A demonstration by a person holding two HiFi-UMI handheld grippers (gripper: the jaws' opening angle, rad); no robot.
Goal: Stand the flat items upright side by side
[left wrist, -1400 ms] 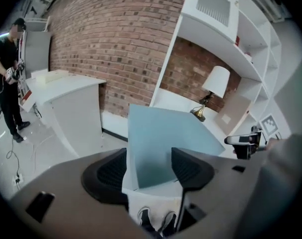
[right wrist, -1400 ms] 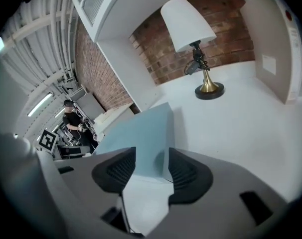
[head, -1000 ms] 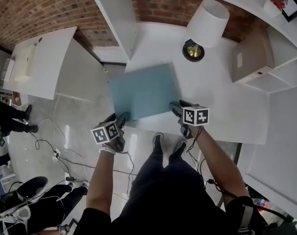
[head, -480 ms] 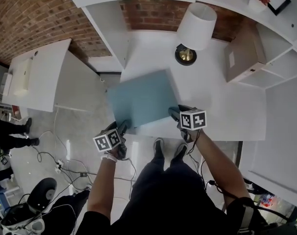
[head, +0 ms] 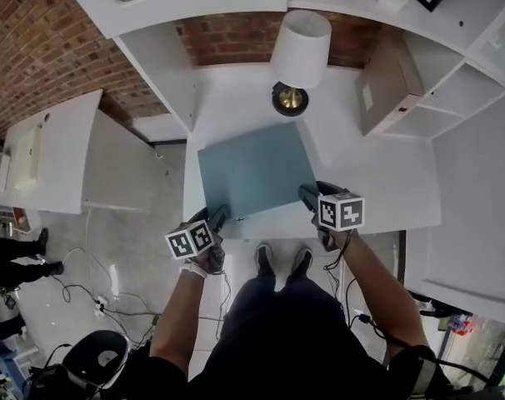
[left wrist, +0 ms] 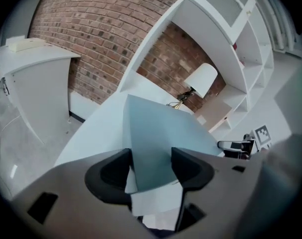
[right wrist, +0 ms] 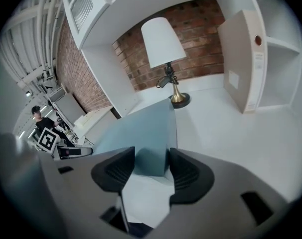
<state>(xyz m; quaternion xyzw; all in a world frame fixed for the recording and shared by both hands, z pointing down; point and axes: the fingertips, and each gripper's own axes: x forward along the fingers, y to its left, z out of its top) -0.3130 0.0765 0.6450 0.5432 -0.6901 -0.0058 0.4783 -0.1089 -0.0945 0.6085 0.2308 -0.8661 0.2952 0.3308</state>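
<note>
While its jaws had just been closing a little, the right gripper [right wrist: 152, 161] pinched the near right corner of the blue panel [head: 257, 169], which filled the gap between its ribbed black pads. The left gripper [left wrist: 151, 158] clamped the near left corner in the same way. Compared with one second before, the panel had slid from the left edge of the white desk [head: 377, 182] toward its middle, closer to the lamp [head: 301, 36]. It lay almost flat in the centre of the head view, so the raising had probably only started. The panel looked thin, stiff, matte and rectangular. A beige flat case [head: 382, 82] already stood upright at the upper right, against the white shelves [head: 461, 90].
</note>
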